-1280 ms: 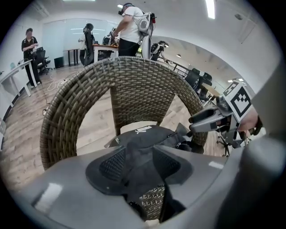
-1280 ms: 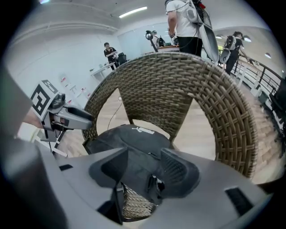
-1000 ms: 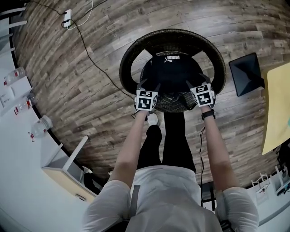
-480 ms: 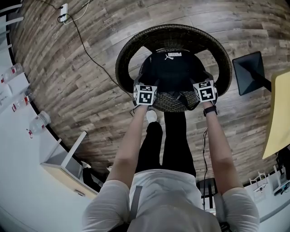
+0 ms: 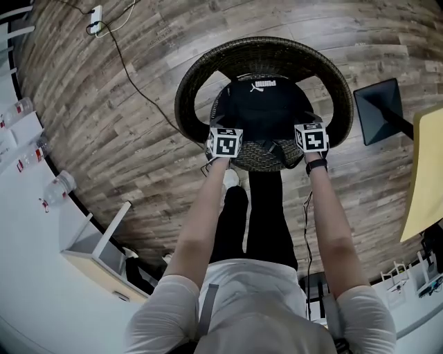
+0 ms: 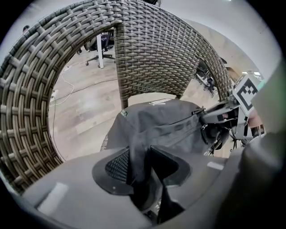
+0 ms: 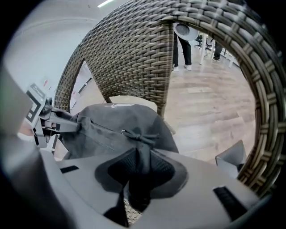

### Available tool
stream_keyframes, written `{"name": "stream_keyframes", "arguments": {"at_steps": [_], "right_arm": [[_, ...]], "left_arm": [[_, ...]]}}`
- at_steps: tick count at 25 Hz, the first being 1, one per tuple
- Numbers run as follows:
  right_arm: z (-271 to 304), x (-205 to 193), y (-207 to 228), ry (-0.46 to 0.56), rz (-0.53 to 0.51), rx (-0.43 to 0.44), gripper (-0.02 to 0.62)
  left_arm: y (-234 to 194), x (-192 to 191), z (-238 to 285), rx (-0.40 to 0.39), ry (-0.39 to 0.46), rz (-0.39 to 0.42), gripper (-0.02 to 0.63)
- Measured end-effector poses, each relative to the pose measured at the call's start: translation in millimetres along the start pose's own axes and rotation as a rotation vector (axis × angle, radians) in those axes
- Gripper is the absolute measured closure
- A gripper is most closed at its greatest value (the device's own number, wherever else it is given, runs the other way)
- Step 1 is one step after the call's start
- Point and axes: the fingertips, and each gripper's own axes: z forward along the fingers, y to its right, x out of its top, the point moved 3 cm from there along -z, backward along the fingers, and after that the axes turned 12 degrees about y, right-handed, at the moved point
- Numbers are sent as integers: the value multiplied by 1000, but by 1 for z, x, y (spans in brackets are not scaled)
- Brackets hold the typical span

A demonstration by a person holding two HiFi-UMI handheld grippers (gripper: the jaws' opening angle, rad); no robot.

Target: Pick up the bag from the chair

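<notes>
A black bag (image 5: pixel 263 104) with a white logo sits on the seat of a round wicker chair (image 5: pixel 201 76). My left gripper (image 5: pixel 224 130) is at the bag's left side and my right gripper (image 5: pixel 309 125) at its right side. In the left gripper view a fold of the bag (image 6: pixel 161 120) stands pinched between the left gripper's (image 6: pixel 140 167) pads, whose jaws have just been closing. The right gripper view shows the same: the right gripper (image 7: pixel 139 167) has just closed on a fold of bag (image 7: pixel 116 120) fabric below a zip pull. Each gripper shows in the other's view.
The chair's high woven back and arm ring (image 6: pixel 31 112) curve closely around both grippers. A cable and power strip (image 5: pixel 93 17) lie on the wood floor at the far left. A black stand (image 5: pixel 379 110) and a yellow table (image 5: pixel 426 166) are right; a white counter (image 5: pixel 28 228) is left.
Both grippers have sunk from above the chair's front rim onto the two sides of the bag, and now have fabric between their jaws.
</notes>
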Motion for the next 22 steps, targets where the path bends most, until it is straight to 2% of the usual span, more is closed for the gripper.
{"name": "stream_keyframes", "arguments": {"at_steps": [4,10,13,22], "right_arm": [[-4,3,-4,13,25,-10,518],[-18,13,-13,39,66,-13,537],[-32,17,-19,54,72,-16,540],[-88,39,-33,177,171,-57,540]], "left_arm": [[4,4,-3,-19,4,-9,512],[10,16,-18,-6,9,-43,555],[13,22,-32,-4,18,-65,563],[25,49,-89,-11,101,-43,565]]}}
